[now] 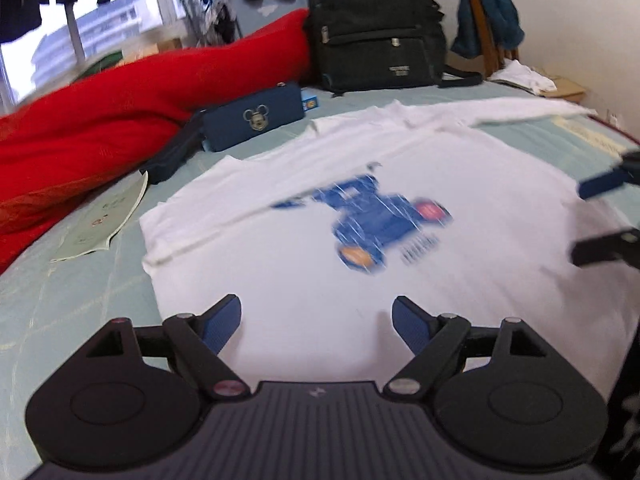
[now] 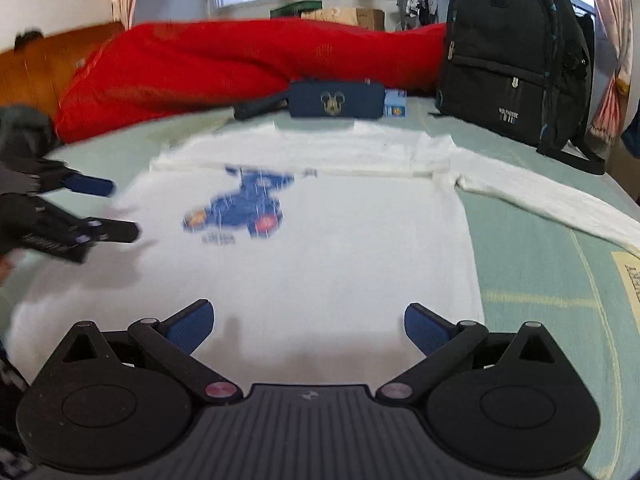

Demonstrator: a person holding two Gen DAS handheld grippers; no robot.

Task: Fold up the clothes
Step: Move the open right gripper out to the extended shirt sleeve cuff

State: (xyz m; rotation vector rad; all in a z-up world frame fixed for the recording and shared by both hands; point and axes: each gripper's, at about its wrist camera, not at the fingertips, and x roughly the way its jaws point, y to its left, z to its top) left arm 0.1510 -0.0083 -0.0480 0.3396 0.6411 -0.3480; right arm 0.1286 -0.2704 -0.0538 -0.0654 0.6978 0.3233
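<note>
A white long-sleeved shirt (image 1: 360, 280) with a blue printed figure (image 1: 372, 220) lies flat, front up, on the pale green bed (image 1: 80, 300). My left gripper (image 1: 317, 308) hovers open over the shirt's near hem, with nothing between its blue pads. From the right edge of the left wrist view, my right gripper (image 1: 580, 222) reaches in, open. In the right wrist view the right gripper (image 2: 308, 312) stands open and empty above the shirt (image 2: 320, 260). The left gripper (image 2: 124, 210) is at the left, open beside the print. One sleeve (image 2: 560, 208) stretches out to the right.
A red blanket (image 1: 140, 100) is bunched along the far side of the bed. Beside it stand a black backpack (image 1: 376, 32) and a navy pouch with a mouse emblem (image 1: 252, 120). A booklet (image 1: 104, 220) lies on the left. A chair draped with teal cloth (image 1: 488, 16) is by the wall.
</note>
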